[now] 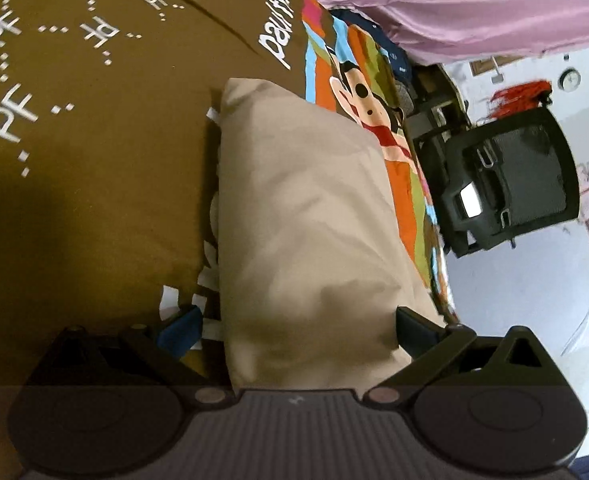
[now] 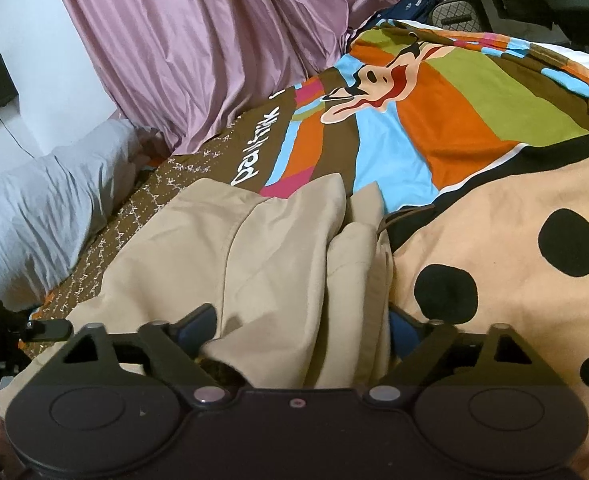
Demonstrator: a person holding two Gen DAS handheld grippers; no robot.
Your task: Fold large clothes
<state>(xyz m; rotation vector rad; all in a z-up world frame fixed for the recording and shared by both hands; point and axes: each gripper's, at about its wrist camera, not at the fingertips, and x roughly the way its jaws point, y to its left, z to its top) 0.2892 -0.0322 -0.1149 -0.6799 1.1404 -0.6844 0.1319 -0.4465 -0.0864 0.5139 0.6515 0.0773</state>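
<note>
1. The bed point(image 2: 414, 152), under a brown and striped cartoon cover, fills both views, with a purple curtain point(image 2: 214, 40) behind it.
2. The beige garment point(image 1: 306, 220) lies on that bed in a long folded strip, smooth in the left view, bunched into soft ridges in the right view point(image 2: 278, 248).
3. The left gripper point(image 1: 294, 324) tilts down over one end, fingers wide, straddling the strip's width; no pinch visible.
4. The right gripper point(image 2: 302, 328) angles down too, fingers wide either side of the bunched cloth; a firm pinch I cannot tell.
</note>
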